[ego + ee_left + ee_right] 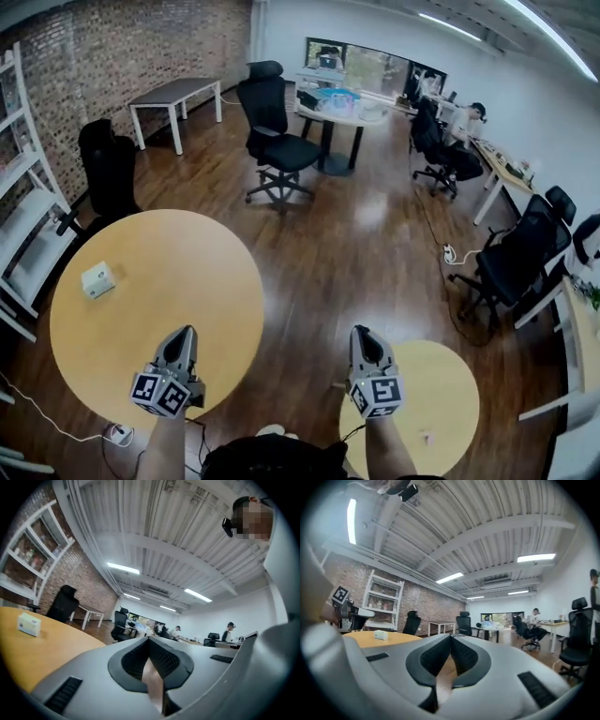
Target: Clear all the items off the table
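Beyond left hand-held gripper (180, 332), box (97, 279) (on table (192, 272))

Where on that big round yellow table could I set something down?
Nearly all of the big round table is bare: everything right of the small white box near its left edge, down to the left gripper at its near rim. The small round table is free too, but for a tiny pinkish thing near its front. Nowhere is crowded.
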A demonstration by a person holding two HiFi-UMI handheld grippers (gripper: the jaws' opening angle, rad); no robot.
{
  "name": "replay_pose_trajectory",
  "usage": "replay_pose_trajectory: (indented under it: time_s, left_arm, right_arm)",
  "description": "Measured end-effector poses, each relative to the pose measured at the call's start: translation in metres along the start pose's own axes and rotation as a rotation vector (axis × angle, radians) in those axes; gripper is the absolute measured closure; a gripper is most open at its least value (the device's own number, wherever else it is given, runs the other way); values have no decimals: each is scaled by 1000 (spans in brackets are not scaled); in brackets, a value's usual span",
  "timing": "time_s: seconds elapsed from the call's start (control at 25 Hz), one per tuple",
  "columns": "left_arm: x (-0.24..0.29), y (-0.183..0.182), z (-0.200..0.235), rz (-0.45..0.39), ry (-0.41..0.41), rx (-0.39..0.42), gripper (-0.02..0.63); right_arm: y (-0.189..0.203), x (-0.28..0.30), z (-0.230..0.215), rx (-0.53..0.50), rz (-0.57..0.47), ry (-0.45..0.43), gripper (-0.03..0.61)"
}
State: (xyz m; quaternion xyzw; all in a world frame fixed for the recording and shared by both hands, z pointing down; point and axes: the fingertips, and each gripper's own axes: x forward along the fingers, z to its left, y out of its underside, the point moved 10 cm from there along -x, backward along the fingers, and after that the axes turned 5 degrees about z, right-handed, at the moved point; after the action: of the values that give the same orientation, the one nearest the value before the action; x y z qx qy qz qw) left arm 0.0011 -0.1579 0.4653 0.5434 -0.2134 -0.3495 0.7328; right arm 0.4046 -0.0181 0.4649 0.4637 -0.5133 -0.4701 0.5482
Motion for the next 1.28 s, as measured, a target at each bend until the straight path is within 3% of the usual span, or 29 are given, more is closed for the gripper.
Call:
replay_pose_trajectory:
  time_s: [0.24,0.36,0.56,0.8,1.04,1.28]
  left_arm:
    - [-86,-23,16,7,-189,103,623]
    - [-127,-22,20,-15,-303,56,623]
    - [-157,-24,27,-20,-362,78,623]
    - [-194,-33,75,-84,-399,59,623]
    - [-253,-62,152,-166,-475,96,623]
    - [-310,-86,216,-174,-544,96,623]
  right_arm:
    - [-1,58,55,-62,-42,-369,574]
    - [4,66,75,-61,-12,-491,574]
    - [8,83,116,-102,103,-596,574]
    - [-29,110,197,-244,85,-693,574]
    - [-64,161,303,-308,60,-768,574]
    - [-81,205,408,-325,42,-848,574]
